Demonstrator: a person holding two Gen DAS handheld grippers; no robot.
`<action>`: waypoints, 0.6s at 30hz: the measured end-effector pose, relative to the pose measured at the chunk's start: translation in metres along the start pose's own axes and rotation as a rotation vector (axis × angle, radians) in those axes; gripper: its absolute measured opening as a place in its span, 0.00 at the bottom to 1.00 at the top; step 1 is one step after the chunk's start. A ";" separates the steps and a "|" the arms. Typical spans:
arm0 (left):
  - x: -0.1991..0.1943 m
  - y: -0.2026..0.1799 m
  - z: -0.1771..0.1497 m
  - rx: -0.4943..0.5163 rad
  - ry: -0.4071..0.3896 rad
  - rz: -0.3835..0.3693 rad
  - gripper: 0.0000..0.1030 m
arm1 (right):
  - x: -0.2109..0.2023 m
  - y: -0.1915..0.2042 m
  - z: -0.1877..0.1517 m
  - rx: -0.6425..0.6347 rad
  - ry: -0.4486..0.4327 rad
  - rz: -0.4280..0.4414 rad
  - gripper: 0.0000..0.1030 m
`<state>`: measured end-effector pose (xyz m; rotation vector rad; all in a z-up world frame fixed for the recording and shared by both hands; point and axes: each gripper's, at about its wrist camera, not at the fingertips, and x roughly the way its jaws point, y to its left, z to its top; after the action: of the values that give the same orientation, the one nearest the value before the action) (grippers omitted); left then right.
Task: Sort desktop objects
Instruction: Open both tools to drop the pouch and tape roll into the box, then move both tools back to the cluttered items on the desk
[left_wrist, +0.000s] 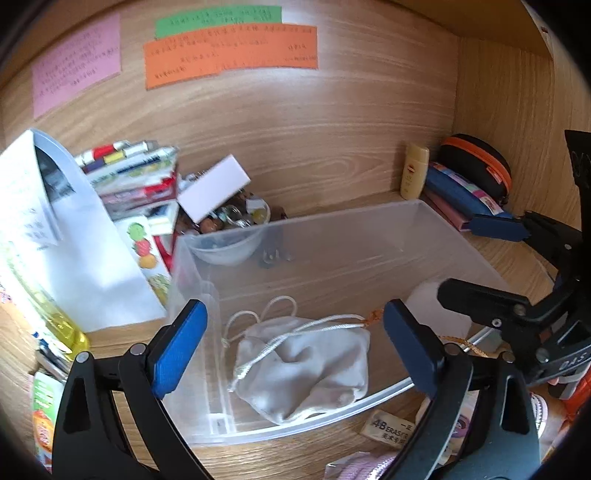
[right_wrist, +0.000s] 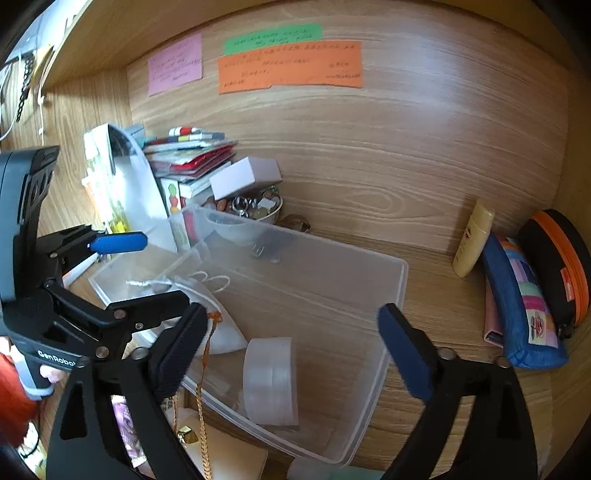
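Clear plastic, the box lies just ahead of both grippers; the left gripper hangs open over a white drawstring pouch inside it, and the right gripper hangs open over a roll of clear tape. An eraser below the left gripper's right finger reads "4B ERASER". The left gripper's handle, seen left of the right gripper, reads "GenRobot".

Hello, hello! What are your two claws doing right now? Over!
Left gripper open, right gripper open, nothing held. Pouch and tape roll in clear bin. Nothing blocking.
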<state>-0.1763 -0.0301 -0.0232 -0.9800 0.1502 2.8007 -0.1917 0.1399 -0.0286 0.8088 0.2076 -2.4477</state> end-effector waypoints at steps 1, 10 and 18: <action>-0.003 0.001 0.001 -0.001 -0.012 0.014 0.95 | -0.001 0.000 0.000 0.002 -0.006 -0.005 0.95; -0.026 0.030 0.009 -0.092 -0.081 0.050 0.98 | -0.022 -0.018 0.007 0.075 -0.039 -0.049 0.96; -0.058 0.033 0.001 -0.114 -0.102 0.014 0.98 | -0.059 -0.029 -0.005 0.115 -0.066 -0.077 1.00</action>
<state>-0.1388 -0.0701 0.0145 -0.8602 -0.0164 2.8916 -0.1659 0.1920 0.0014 0.7802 0.0753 -2.5734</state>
